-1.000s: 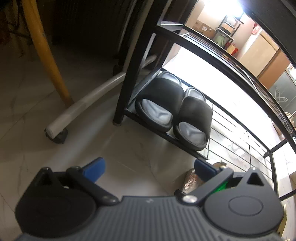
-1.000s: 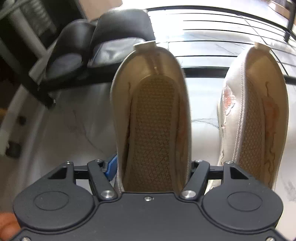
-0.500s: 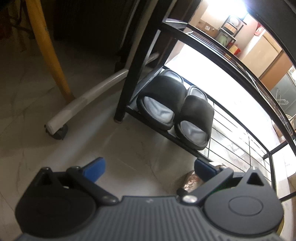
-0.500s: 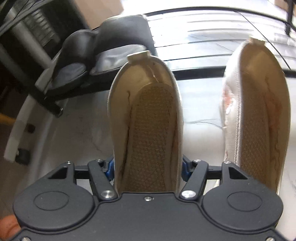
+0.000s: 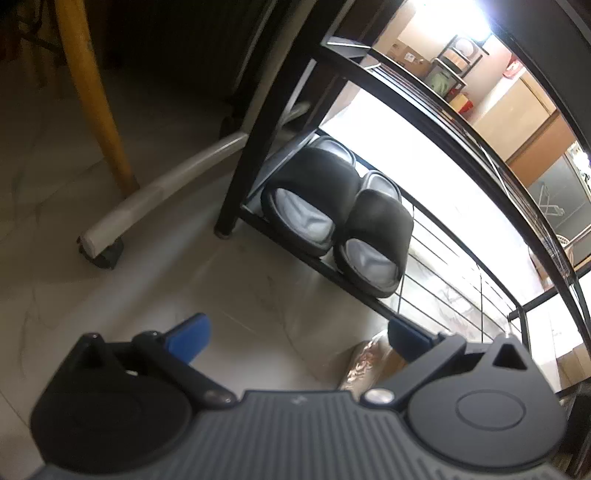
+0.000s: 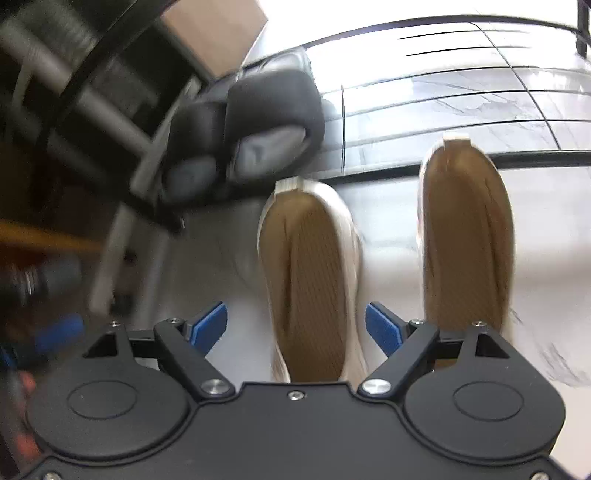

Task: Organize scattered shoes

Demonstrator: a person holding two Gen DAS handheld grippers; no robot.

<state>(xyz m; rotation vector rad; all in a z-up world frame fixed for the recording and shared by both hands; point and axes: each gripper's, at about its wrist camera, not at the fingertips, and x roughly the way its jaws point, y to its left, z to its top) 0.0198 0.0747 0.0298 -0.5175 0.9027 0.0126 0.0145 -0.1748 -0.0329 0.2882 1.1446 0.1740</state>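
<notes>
Two cream slip-on shoes with tan insoles lie side by side on the floor in front of the black shoe rack [image 6: 517, 157]. The left shoe [image 6: 314, 273] lies between the fingers of my right gripper [image 6: 295, 326], which is open with a gap on each side. The right shoe [image 6: 467, 236] lies beside it. A pair of black slides [image 5: 336, 218] sits on the rack's bottom shelf [image 5: 376, 301]; it also shows in the right wrist view [image 6: 251, 136]. My left gripper [image 5: 299, 338] is open and empty above the floor, with a patterned shoe toe [image 5: 365, 363] near its right finger.
A yellow wooden leg [image 5: 92, 96] and a white rolling bar with a caster [image 5: 107, 251] stand left of the rack. The rack's black post [image 5: 251, 155] meets the tiled floor. A cardboard box [image 6: 214, 33] sits behind the rack.
My right gripper has opened off the left cream shoe and drawn back; the shoe now lies on the floor. The right wrist view is blurred by motion. My left gripper has shifted slightly.
</notes>
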